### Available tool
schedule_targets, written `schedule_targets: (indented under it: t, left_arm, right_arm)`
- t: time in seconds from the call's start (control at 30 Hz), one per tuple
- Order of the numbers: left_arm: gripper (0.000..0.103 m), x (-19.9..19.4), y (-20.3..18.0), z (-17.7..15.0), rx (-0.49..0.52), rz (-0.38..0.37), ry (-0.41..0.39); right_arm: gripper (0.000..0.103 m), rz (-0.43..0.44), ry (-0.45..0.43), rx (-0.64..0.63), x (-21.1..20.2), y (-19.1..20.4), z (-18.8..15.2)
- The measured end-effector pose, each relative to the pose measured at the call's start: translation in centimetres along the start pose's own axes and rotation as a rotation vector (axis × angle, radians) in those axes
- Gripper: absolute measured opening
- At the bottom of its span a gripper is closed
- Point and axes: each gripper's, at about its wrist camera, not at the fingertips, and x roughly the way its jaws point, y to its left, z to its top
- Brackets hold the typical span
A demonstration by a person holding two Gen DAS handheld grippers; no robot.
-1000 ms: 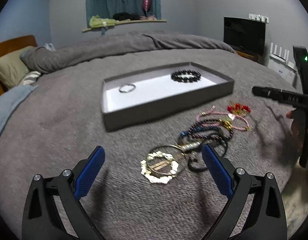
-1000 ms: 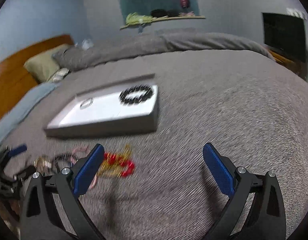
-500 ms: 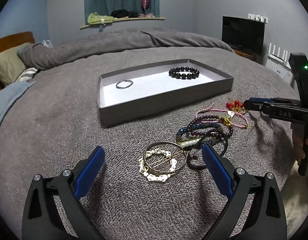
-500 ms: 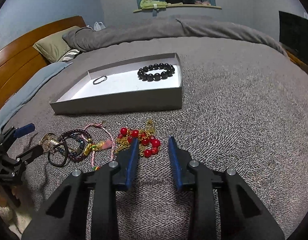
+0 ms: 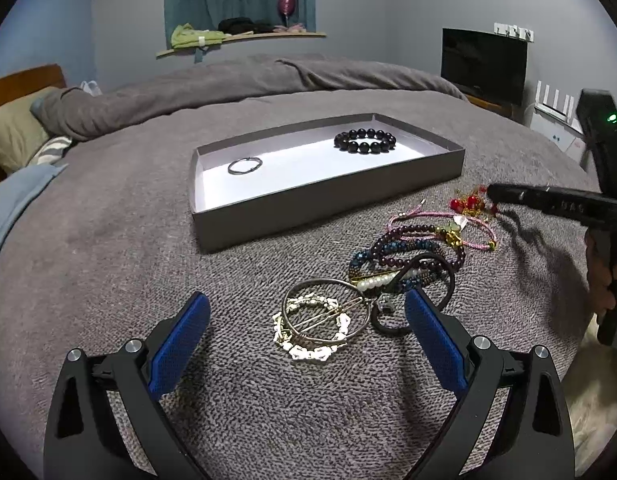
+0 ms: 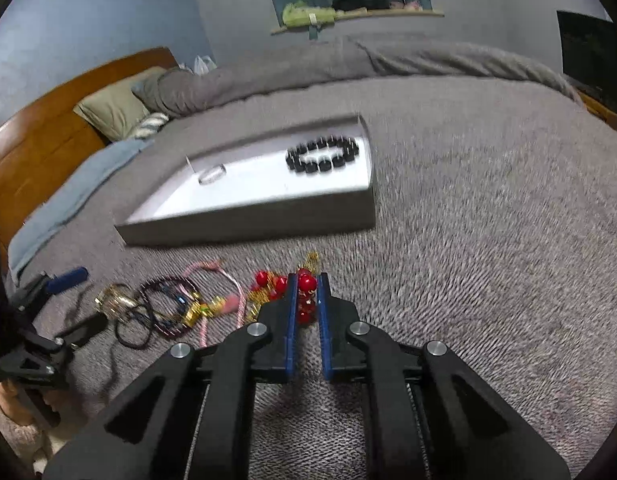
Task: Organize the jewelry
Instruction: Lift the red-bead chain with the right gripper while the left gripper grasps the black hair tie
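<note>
A red-bead and gold-chain bracelet lies on the grey bedspread in front of the tray. My right gripper is closing on it, and its blue pads press on the red beads between them. In the left wrist view the same gripper reaches in from the right over those red beads. My left gripper stands open above a white shell bracelet and a metal hoop, holding nothing. The grey tray holds a black bead bracelet and a thin silver ring.
A tangle of purple, blue, pink and pearl bracelets lies between the two grippers. Pillows and a wooden headboard are at the left, a rumpled duvet behind the tray. A dark screen stands at the right wall.
My right gripper has gone from wide open to nearly shut, and it has come down onto the red beads. The left gripper has stayed open in the same place.
</note>
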Motion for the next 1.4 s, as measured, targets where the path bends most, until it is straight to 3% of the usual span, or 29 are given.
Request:
schedule_targets:
  t: [0.23,0.4,0.6,0.97,1.1,1.17,1.3,1.4]
  left_arm:
    - [0.097,-0.1,0.1,0.0,-0.006,-0.005,-0.006]
    - [0.097,-0.9,-0.9,0.6,0.012,-0.055,-0.047]
    - [0.097,0.2,-0.8,0.6,0.01,-0.057,0.004]
    - [0.092,-0.3,0.3,0.4,-0.002,-0.023,0.003]
    - [0.078,-0.3,0.3,0.2,0.014,-0.019,0.005]
    - [0.071,-0.1,0.3,0.1,0.015,-0.035,0.017]
    - [0.071,-0.9,-0.7,0.3,0.035,-0.097,-0.017]
    - [0.07,-0.5,-2.0,0.2,0.072,-0.144,0.003]
  right_arm:
    - [0.009,-0.005,-0.165,-0.035,-3.5,0.6,1.1]
    - [0.009,0.001,-0.209,-0.028,-4.8,0.6,1.7]
    - [0.009,0.018,-0.263,0.003,-6.5,-0.2,2.2]
    - [0.009,0.037,-0.219,0.02,-5.6,-0.8,2.2]
    - [0.009,0.036,-0.209,0.014,-5.3,-0.7,2.0]
    - [0.009,0.034,-0.205,0.012,-5.1,-0.6,2.0]
    - [0.009,0.036,-0.196,0.009,-4.8,-0.4,1.9]
    - [0.009,0.038,-0.19,0.005,-4.7,-0.2,2.0]
